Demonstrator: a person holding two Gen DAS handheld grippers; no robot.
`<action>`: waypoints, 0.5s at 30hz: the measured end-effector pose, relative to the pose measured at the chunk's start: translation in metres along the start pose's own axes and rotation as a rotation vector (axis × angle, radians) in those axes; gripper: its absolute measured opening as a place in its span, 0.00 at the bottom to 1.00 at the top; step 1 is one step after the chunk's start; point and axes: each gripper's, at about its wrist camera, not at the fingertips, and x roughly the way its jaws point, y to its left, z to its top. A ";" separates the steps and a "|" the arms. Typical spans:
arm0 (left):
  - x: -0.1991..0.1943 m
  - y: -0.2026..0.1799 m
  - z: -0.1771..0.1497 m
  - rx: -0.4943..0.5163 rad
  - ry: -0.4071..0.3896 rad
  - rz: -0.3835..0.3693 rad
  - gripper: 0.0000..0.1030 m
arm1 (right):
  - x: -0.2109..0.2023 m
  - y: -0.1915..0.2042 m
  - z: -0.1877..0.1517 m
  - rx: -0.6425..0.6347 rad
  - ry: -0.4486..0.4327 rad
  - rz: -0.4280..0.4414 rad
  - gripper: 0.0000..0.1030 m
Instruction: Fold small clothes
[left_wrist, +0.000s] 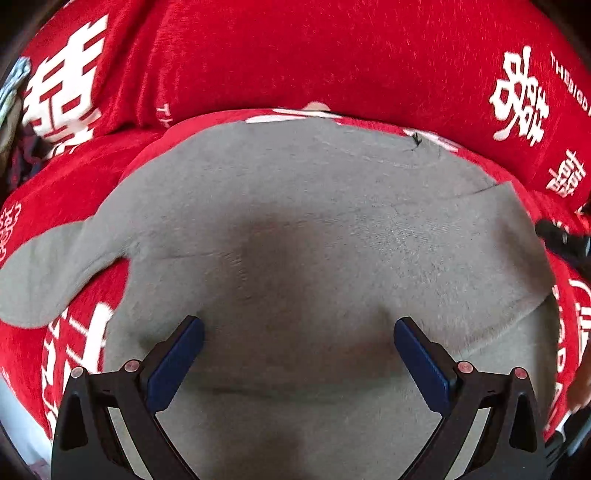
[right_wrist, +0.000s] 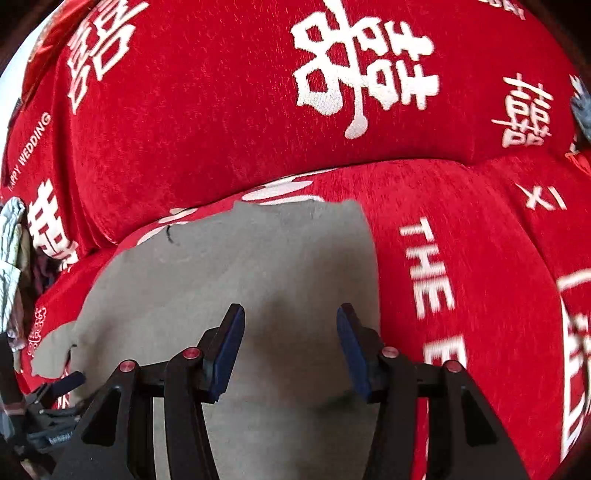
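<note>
Grey garment (left_wrist: 295, 229) lies spread flat on a red cover (left_wrist: 295, 55) w/ white characters (looks like a sofa seat). Left hand-held gripper (left_wrist: 298, 332) is over it, jaws wide apart, holding nothing. Right hand-held gripper (right_wrist: 290, 325) likewise: parted, empty, near the garment's right edge.

Red backrest (right_wrist: 221, 122) blocks far side (cushion (right_wrist: 461, 229) rightward open)
</note>
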 end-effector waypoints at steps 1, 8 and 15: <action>0.005 -0.002 0.002 0.003 0.003 0.013 1.00 | 0.008 0.001 0.004 -0.008 0.013 0.003 0.54; 0.014 0.000 0.009 0.013 -0.035 0.032 1.00 | 0.072 -0.018 0.046 0.023 0.110 0.023 0.54; -0.002 0.005 -0.002 -0.031 -0.045 0.020 1.00 | 0.032 -0.012 0.037 -0.014 0.086 0.011 0.54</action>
